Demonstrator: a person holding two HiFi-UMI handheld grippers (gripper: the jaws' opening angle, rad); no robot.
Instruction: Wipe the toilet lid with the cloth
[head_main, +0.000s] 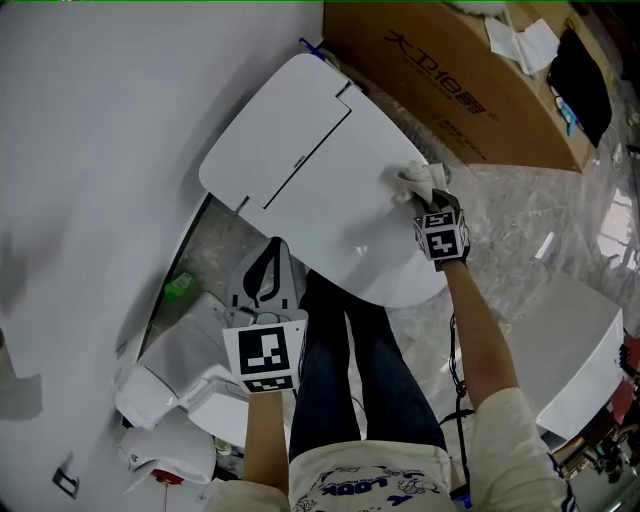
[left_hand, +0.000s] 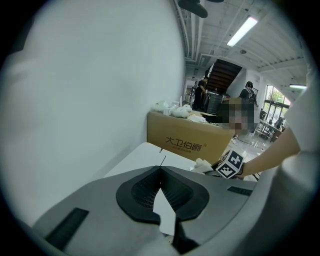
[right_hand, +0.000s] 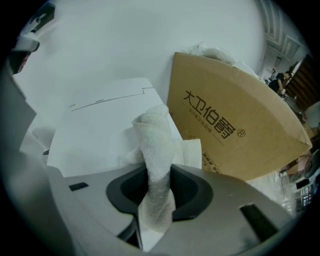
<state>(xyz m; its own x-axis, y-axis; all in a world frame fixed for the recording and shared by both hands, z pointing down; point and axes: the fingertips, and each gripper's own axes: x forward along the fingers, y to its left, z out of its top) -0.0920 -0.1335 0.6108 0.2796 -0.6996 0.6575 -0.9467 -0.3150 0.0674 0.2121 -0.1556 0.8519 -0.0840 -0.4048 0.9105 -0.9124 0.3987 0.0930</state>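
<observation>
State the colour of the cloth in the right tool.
White cloth, clearest in the right gripper view.

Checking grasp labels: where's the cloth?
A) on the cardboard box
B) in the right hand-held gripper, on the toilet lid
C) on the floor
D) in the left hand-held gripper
B: the right gripper view shows the cloth pinched between the jaws of the right hand-held gripper, at the edge of the toilet lid.

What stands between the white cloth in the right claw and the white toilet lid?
Nothing visible does. The right claw is shut on the crumpled white cloth, which appears to rest directly on the smooth white plastic toilet lid, at the edge nearest the brown cardboard box.
</observation>
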